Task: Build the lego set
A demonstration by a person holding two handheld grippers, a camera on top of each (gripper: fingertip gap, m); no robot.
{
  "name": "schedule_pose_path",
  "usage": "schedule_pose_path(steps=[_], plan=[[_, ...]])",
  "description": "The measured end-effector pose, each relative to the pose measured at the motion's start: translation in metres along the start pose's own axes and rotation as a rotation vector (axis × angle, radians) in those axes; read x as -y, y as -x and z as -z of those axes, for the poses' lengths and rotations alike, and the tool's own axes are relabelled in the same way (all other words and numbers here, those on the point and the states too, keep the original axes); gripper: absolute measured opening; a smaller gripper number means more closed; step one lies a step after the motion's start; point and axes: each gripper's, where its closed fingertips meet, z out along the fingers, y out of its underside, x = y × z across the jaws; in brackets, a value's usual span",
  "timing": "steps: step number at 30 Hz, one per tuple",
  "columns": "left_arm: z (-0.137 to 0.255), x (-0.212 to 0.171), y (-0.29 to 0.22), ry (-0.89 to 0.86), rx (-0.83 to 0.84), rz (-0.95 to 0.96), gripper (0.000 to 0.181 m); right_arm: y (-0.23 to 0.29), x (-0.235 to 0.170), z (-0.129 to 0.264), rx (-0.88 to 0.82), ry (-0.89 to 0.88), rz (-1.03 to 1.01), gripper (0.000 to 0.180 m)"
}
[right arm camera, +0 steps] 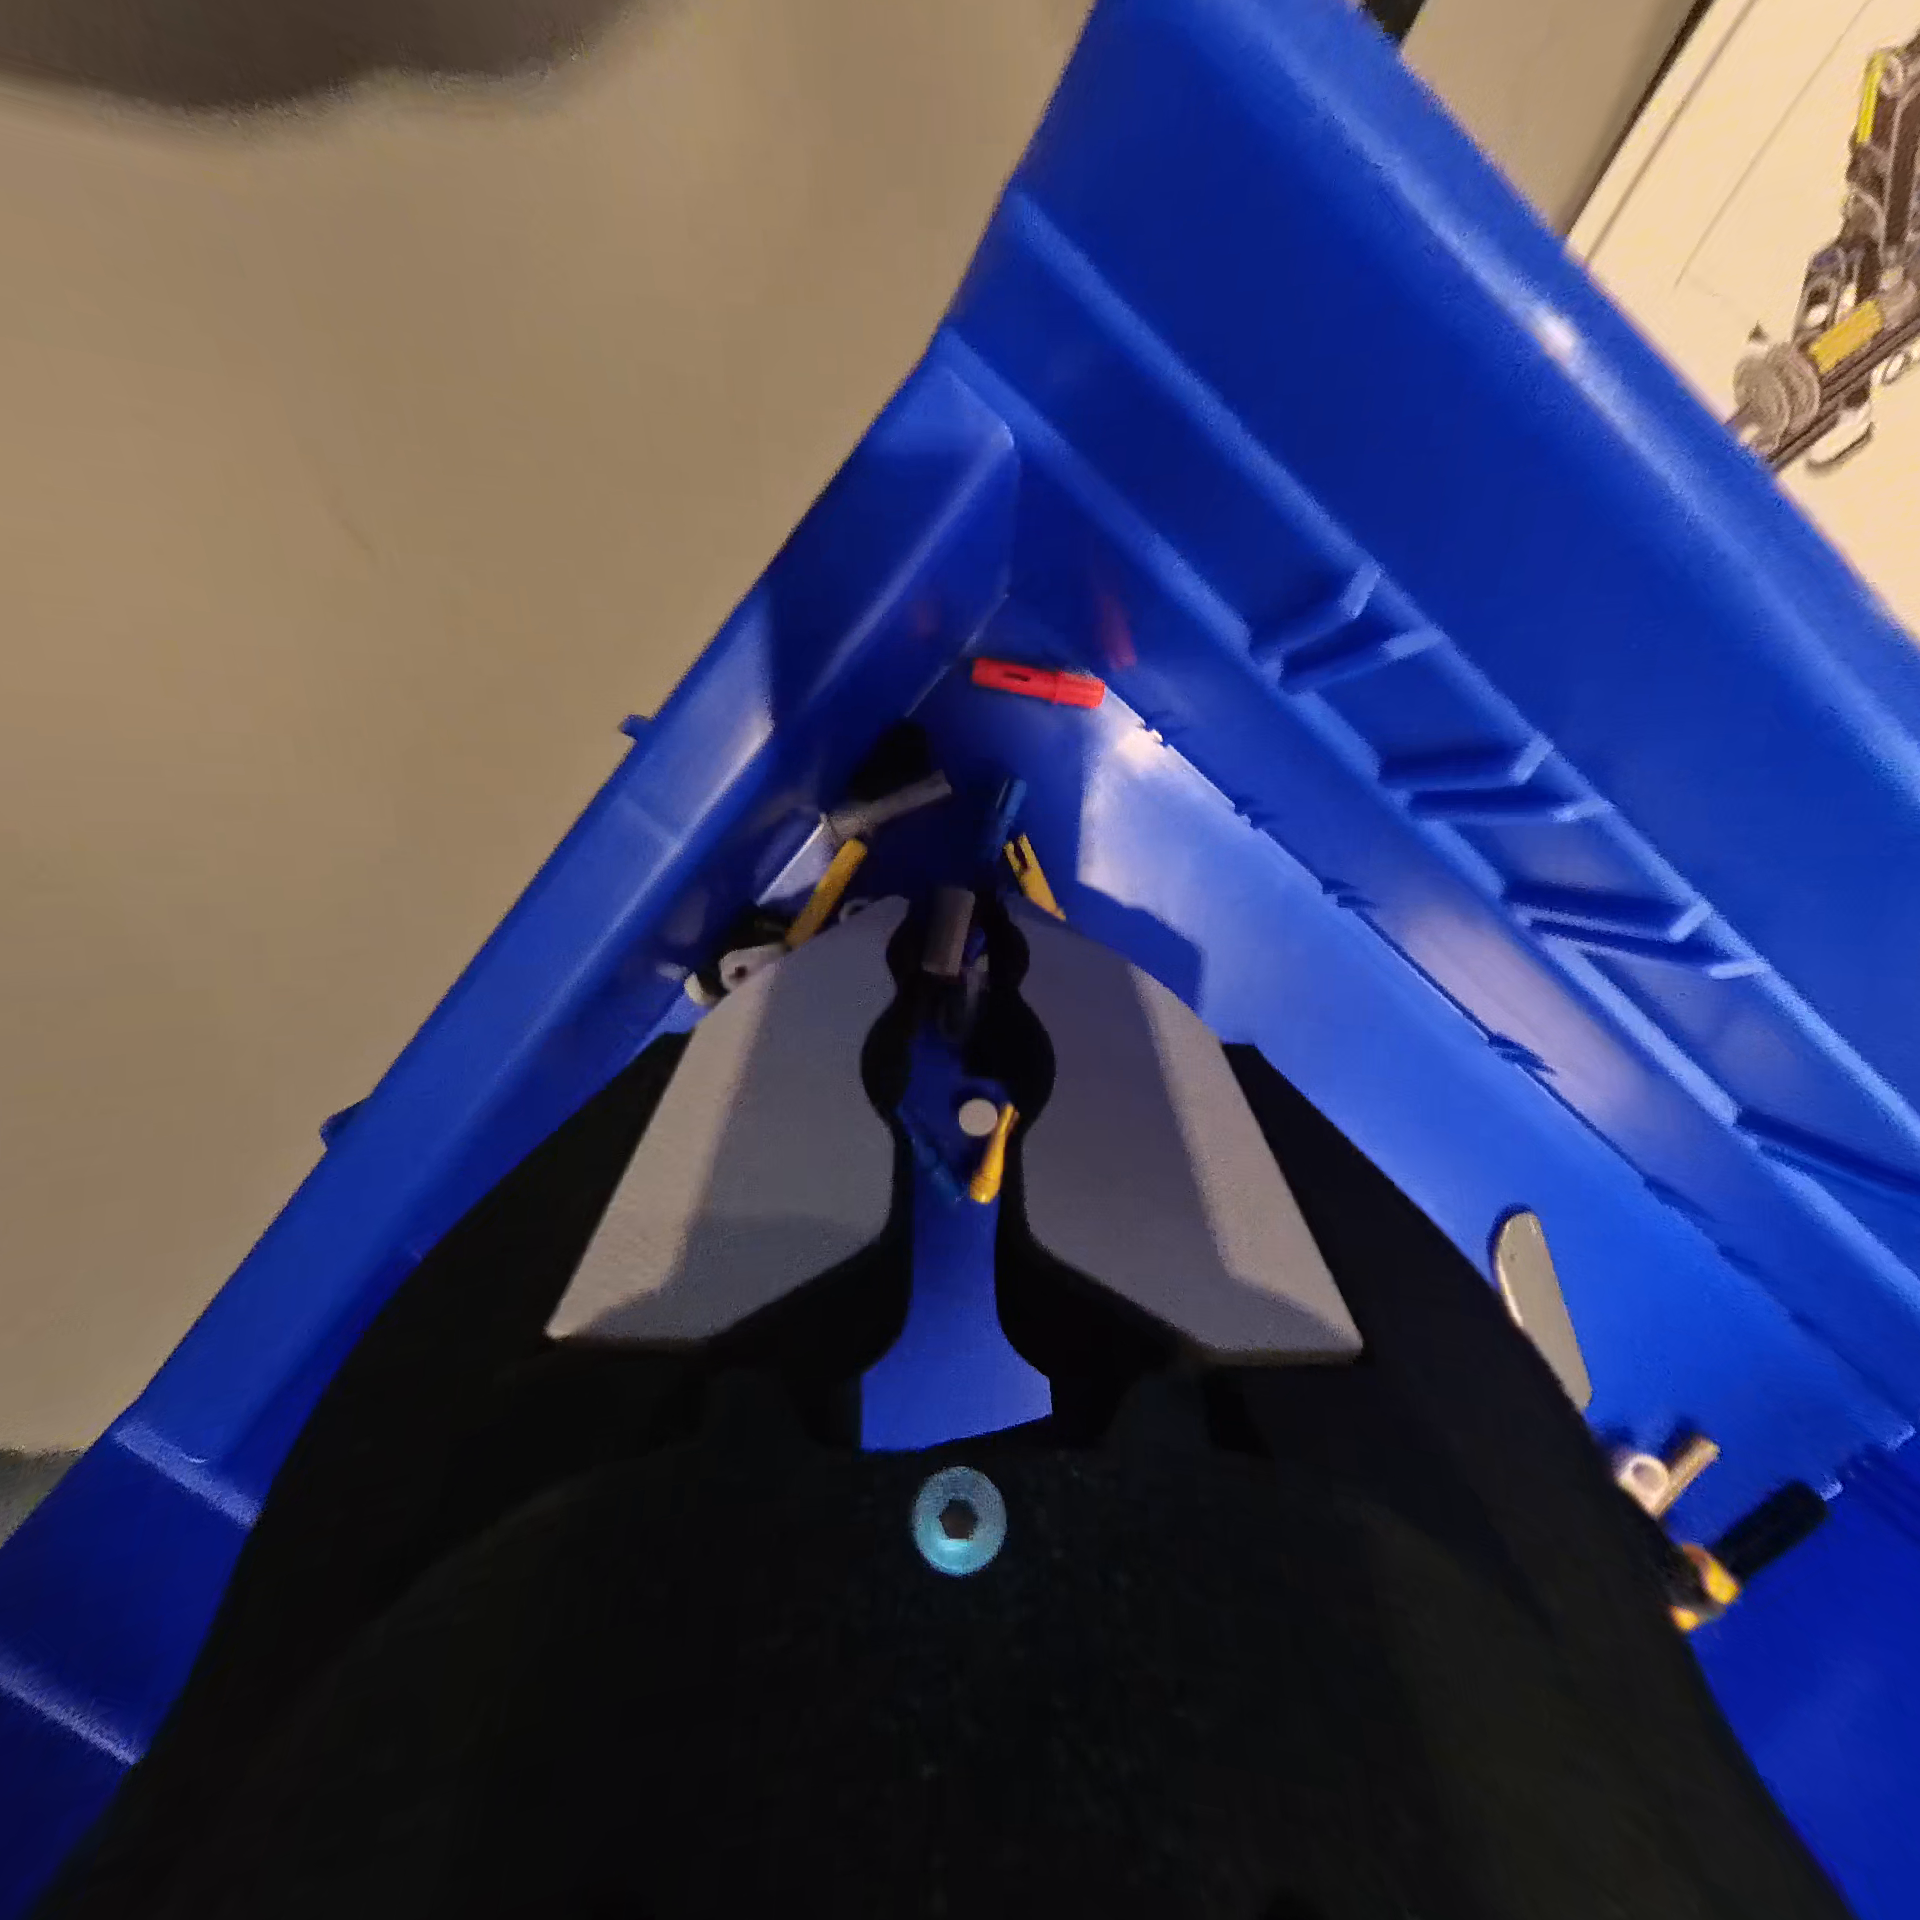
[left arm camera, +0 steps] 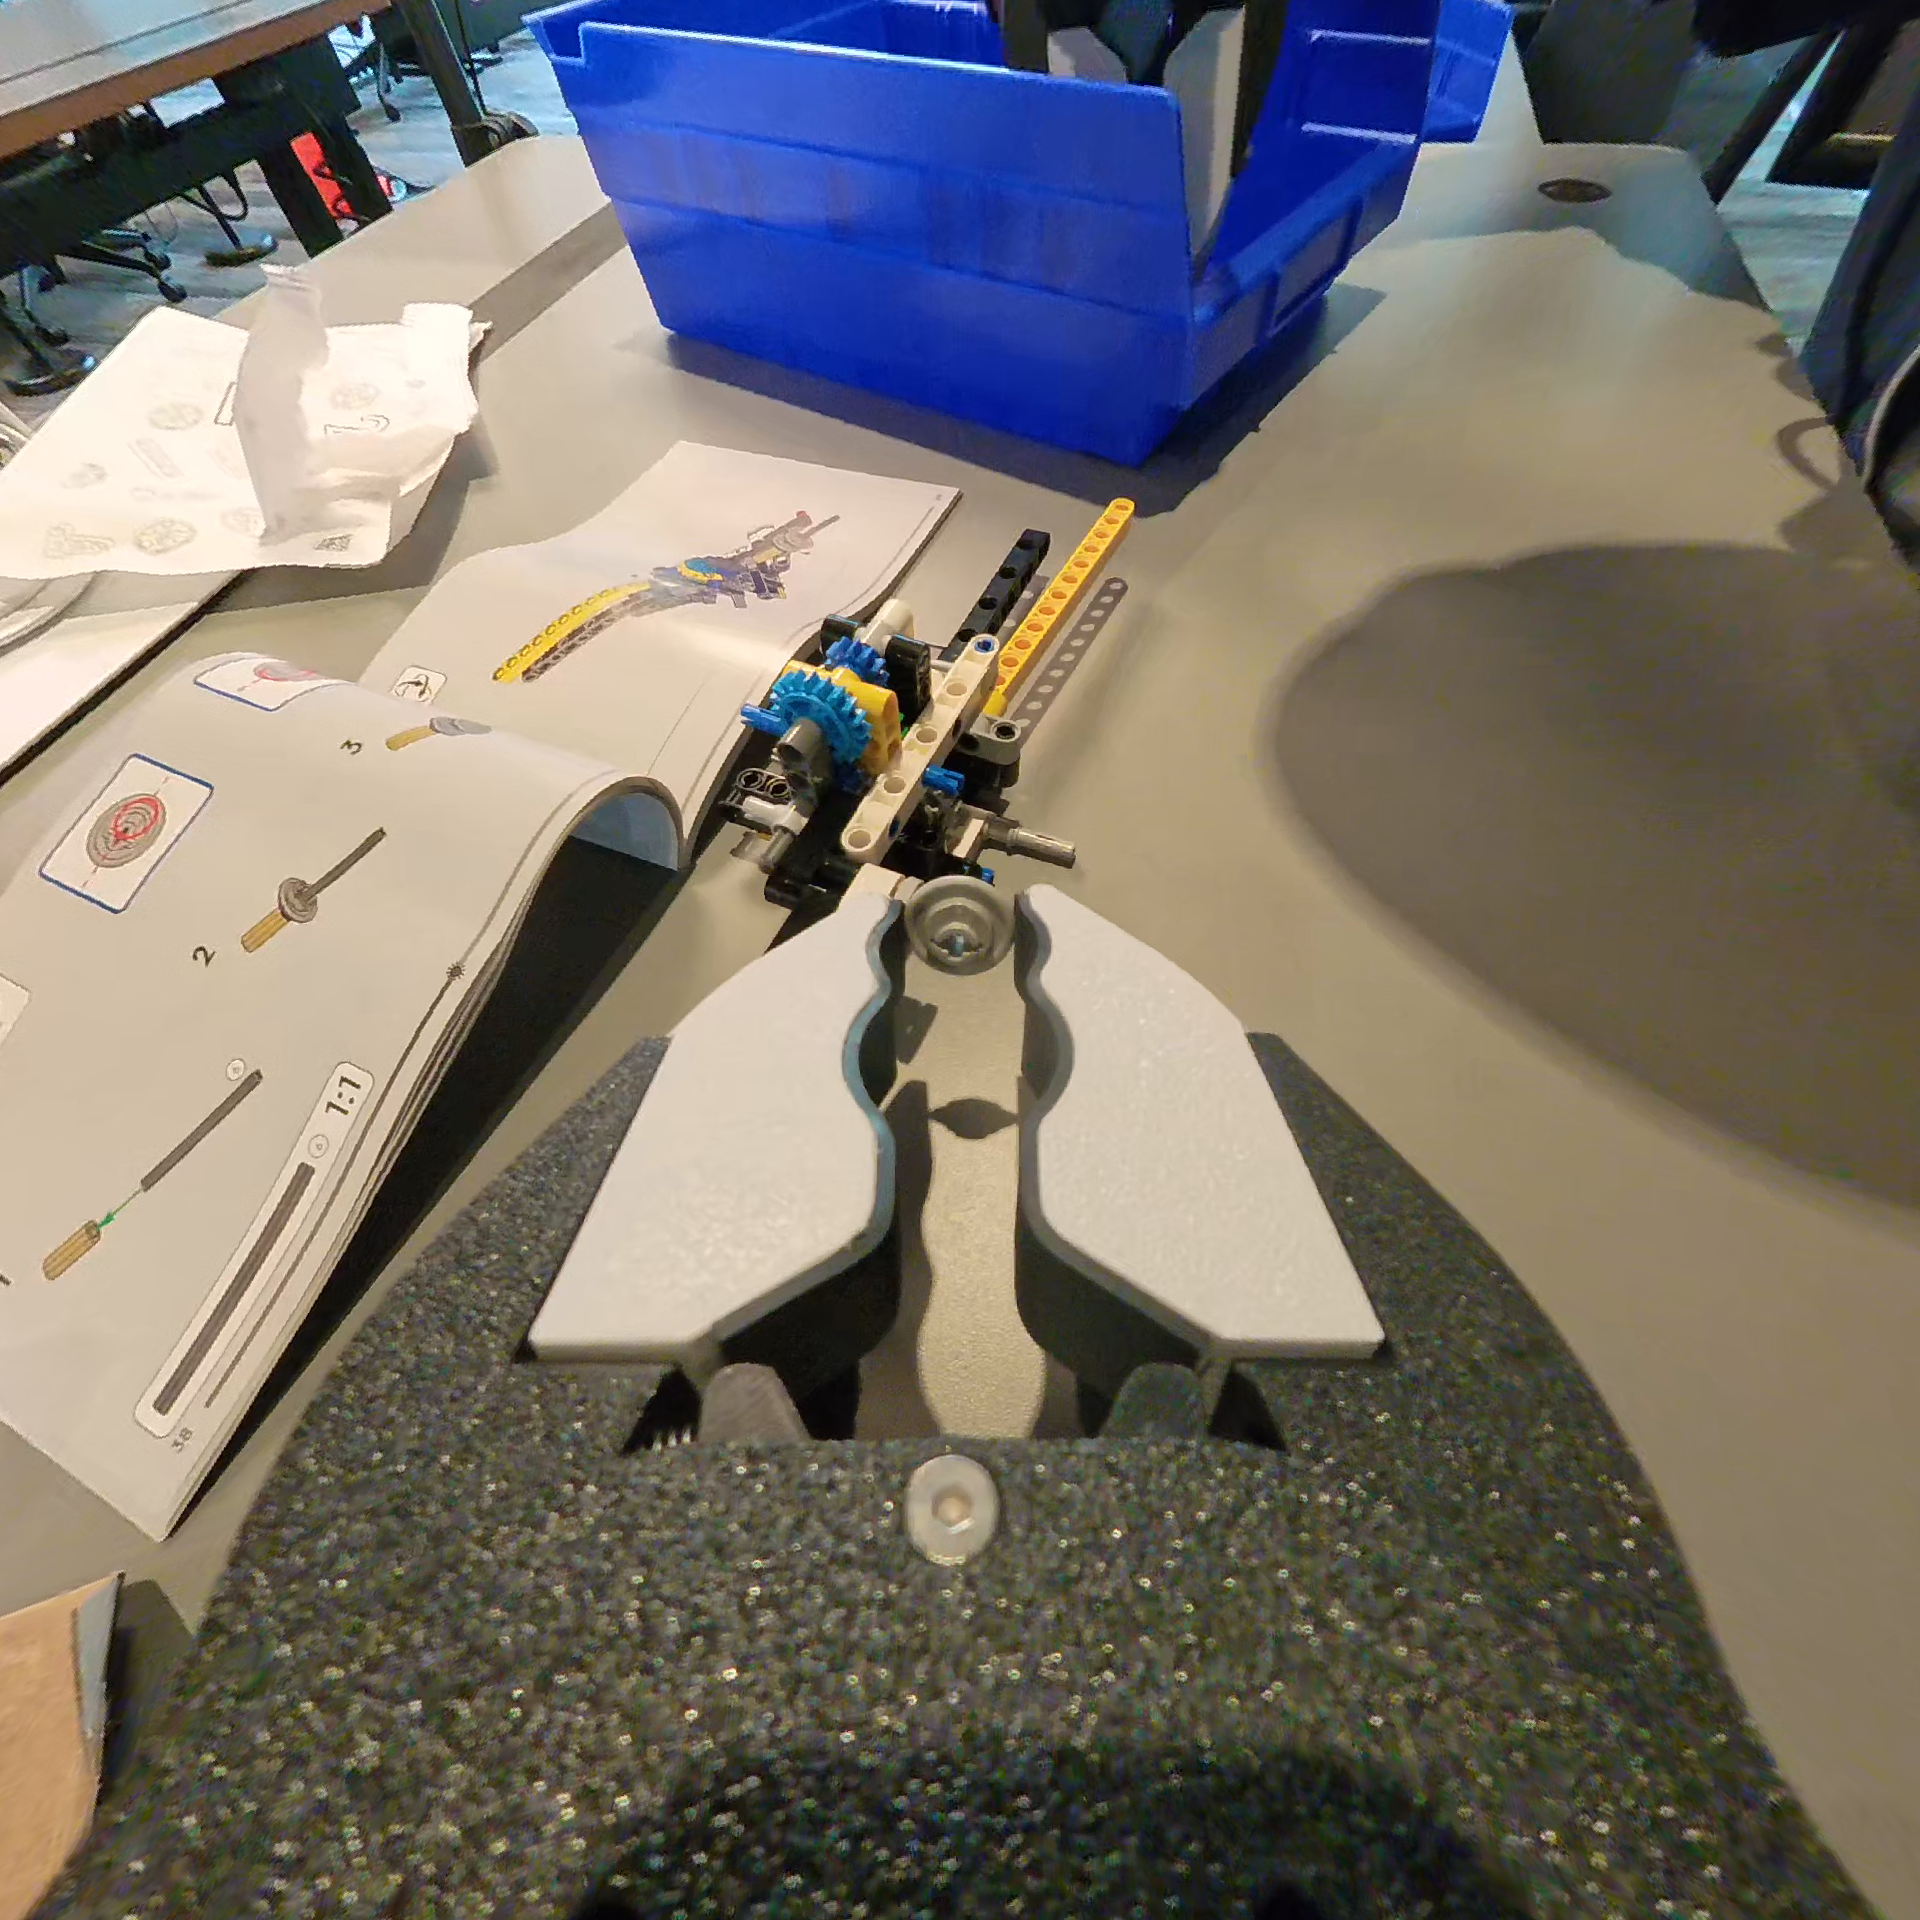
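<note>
Right wrist view: right tongs grip a grey peg inside the blue bin; left tongs pinch a grey pulley.

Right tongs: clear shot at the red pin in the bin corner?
Probably yes. The right tongs are already inside the blue bin, and the red pin lies exposed ahead near the corner. Loose yellow and grey pieces lie closer in, though.

Glossy plastic bin; matt paper booklet.
</note>
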Motion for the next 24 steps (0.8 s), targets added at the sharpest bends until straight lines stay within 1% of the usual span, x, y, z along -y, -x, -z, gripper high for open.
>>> schedule_pose_path(steps=[8,14,19,24], plan=[[0.001,0.001,0.001,-0.006,0.007,0.0,0.019,0.0,-0.006,-0.002,-0.031,0.078,-0.028,0.006],[0.001,0.003,0.0,-0.02,0.007,-0.008,0.019,-0.004,0.006,0.011,-0.106,0.032,-0.082,0.006],[0.007,0.013,-0.005,-0.081,-0.011,-0.004,0.02,-0.004,0.037,0.041,-0.233,-0.128,-0.17,0.006],[0.028,0.038,-0.011,-0.226,-0.021,0.011,0.019,0.006,0.093,0.079,-0.368,-0.405,-0.218,0.005]])
